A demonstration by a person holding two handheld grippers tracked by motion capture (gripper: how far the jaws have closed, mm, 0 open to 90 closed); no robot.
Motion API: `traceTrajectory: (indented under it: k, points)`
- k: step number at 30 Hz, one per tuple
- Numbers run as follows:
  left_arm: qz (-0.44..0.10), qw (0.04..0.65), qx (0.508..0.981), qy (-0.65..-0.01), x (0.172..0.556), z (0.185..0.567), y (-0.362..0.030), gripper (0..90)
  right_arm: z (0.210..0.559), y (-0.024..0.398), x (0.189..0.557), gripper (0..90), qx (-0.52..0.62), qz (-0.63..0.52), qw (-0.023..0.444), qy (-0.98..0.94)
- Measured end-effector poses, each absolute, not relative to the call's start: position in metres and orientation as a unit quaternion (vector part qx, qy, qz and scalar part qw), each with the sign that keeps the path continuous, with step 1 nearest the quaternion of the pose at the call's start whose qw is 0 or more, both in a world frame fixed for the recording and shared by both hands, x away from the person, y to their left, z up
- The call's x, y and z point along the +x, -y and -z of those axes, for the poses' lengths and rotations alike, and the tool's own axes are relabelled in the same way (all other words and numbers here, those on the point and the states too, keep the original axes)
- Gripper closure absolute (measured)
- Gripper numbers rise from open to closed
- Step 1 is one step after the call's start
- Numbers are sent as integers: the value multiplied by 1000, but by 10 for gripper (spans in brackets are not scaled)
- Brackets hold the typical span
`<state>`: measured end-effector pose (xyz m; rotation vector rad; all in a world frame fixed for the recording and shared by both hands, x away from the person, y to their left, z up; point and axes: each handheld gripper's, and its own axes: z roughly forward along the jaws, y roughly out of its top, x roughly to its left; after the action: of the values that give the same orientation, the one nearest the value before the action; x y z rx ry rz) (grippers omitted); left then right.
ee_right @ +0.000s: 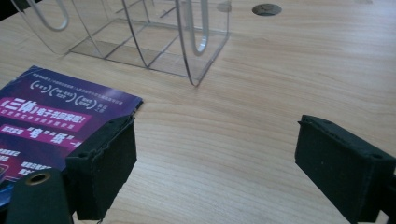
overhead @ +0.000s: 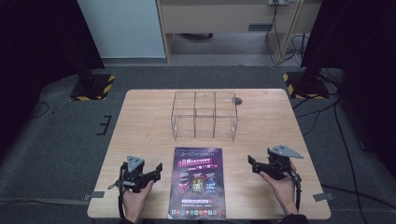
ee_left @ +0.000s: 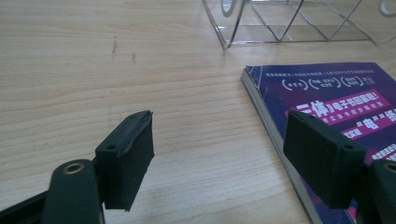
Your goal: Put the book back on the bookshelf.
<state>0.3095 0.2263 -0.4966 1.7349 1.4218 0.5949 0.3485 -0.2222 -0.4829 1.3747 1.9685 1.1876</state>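
Purple and glossy, a thin rectangular booklet [overhead: 198, 181] with white and pink print lies flat on the pale wooden table [overhead: 140, 121], its lower end reaching the near edge, midway between our two hands. Beyond it, toward the middle of the table and well short of the far edge, stands a clear acrylic organizer box [overhead: 204, 115] split into compartments, all of which look empty. Our left gripper [overhead: 156, 170] rests near the near left corner, its jaws apart with nothing between them; in the left gripper view the booklet's [ee_left: 327, 102] stacked page edge sits just beside the right-hand pad [ee_left: 322, 158]. Our right gripper [overhead: 252, 163] sits toward the near right corner, jaws likewise spread and empty, and in the right gripper view the booklet's [ee_right: 56, 116] corner lies beside the left-hand pad [ee_right: 105, 163]. We judge the work to be lifting the booklet and slotting it into the box. The risk lies in how flat and thin it is: a pad may skate over the slick cover or catch only the top leaves, so that the pages fan open. Pushing sideways could slide the booklet off the near edge, and a limp, sagging booklet could snag on a divider or nudge the light box.
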Motion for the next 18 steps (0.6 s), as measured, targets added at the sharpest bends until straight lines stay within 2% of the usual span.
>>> traceTrajectory:
  k: [18]
  points:
    - [-192, 393, 725, -532, 316, 516, -194, 367, 480, 188, 350, 150, 472, -441, 213, -733]
